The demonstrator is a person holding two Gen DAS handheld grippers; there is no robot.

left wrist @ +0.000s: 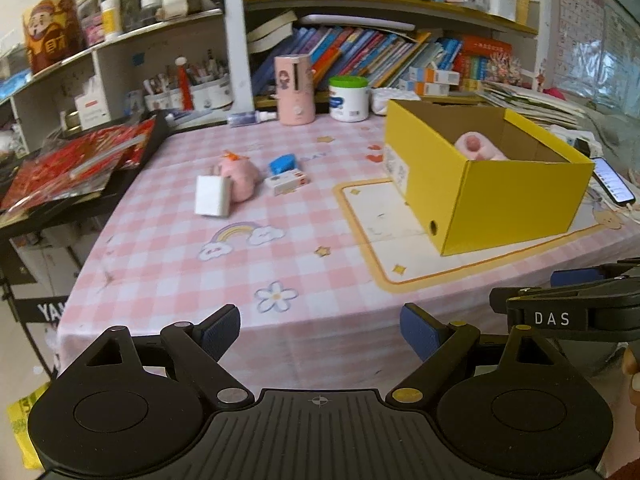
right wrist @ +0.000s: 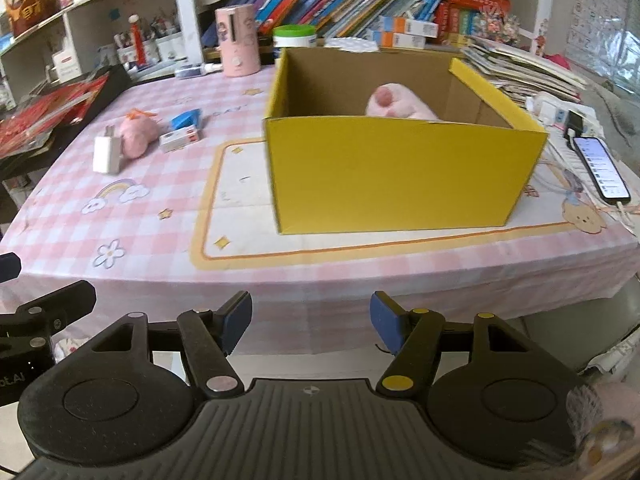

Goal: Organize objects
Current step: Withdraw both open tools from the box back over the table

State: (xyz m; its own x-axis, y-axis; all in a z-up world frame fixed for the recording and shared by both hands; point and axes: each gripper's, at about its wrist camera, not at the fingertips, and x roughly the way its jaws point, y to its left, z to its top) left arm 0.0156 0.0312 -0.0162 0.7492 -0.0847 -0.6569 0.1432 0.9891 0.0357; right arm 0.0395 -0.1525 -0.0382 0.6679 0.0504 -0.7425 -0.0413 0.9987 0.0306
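Observation:
A yellow cardboard box (left wrist: 516, 200) (right wrist: 400, 176) stands on the pink checked tablecloth with a pink plush toy (left wrist: 474, 146) (right wrist: 394, 104) inside. To its left lie a white charger (left wrist: 212, 196) (right wrist: 106, 154), a second pink plush (left wrist: 240, 174) (right wrist: 138, 132), a blue item (left wrist: 282, 163) (right wrist: 186, 119) and a small white and red box (left wrist: 290, 181) (right wrist: 180, 138). My left gripper (left wrist: 320, 334) hangs open off the table's front edge, empty. My right gripper (right wrist: 310, 322) is open and empty too, in front of the box.
A phone (right wrist: 600, 170) (left wrist: 612, 180) on a cable lies right of the box. A pink cylinder (left wrist: 294, 90), a green-lidded white jar (left wrist: 349, 98) and bookshelves stand at the back. Red packets (left wrist: 76, 164) are piled on a black stand at the left.

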